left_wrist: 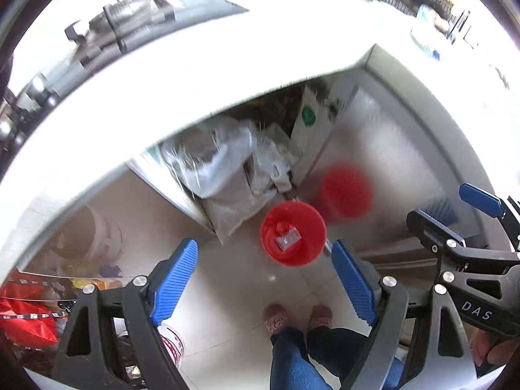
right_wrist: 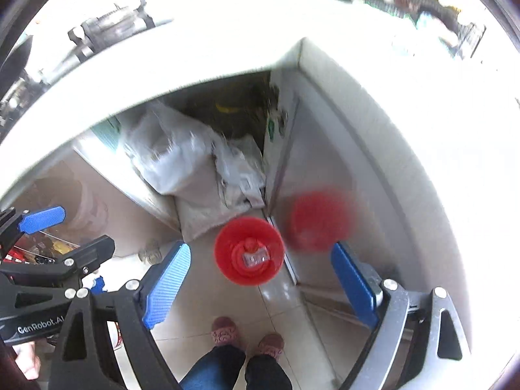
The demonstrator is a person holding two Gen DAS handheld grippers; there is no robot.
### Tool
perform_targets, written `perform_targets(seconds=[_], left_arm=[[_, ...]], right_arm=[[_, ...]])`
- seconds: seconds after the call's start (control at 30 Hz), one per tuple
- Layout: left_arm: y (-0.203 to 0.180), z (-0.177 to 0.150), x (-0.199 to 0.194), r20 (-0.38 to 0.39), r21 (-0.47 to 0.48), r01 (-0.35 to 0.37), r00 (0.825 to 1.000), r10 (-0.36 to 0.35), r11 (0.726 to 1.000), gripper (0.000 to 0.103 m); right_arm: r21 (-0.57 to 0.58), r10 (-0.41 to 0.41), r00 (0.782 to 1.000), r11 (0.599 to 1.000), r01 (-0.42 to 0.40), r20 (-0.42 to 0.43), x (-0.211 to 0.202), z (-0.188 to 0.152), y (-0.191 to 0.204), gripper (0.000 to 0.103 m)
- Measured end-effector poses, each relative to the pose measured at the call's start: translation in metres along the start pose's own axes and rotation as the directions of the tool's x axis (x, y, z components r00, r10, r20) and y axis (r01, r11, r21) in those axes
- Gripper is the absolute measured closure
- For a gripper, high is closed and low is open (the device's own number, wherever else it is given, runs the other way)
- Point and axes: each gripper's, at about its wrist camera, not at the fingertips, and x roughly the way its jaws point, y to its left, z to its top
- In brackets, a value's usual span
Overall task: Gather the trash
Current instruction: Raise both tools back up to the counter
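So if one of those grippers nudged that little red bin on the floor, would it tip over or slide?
Probably slide first: the red bin stands on smooth, glossy floor tiles. It looks like thin plastic holding only a small scrap, so it is likely light and easy to shove. Its rim looks wider than its base, so a high push might tip it.

Bare floor before bucket; bags behind.

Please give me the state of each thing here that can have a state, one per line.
Left gripper: open, holding nothing.
Right gripper: open, holding nothing.
Round red plastic bin: upright on the floor, open-topped, a small clear wrapper inside.
Grey metallic cabinet door: swung open.
Crumpled white plastic bags: stuffed in the cabinet.
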Motion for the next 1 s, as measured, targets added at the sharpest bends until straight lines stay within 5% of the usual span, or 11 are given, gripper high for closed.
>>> perform_targets(seconds=[0.47, 1.0], left_arm=[[-0.046, 0.075, -0.068, 0.108, 0.09, 0.017, 0.994, -0.027, 0.996, 0.019], [-0.154, 0.227, -0.021, 0.116, 0.239, 0.035, 0.991, -0.065, 0.97, 0.019]], right_arm=[[0.032, -0.081, 0.989, 0.996, 0.077, 0.122, -0.085, 0.042, -0.045, 0.005], [0.185, -0.159, 0.974, 0.974, 0.128, 0.16, -0.071, 0.138, -0.166, 0.005]])
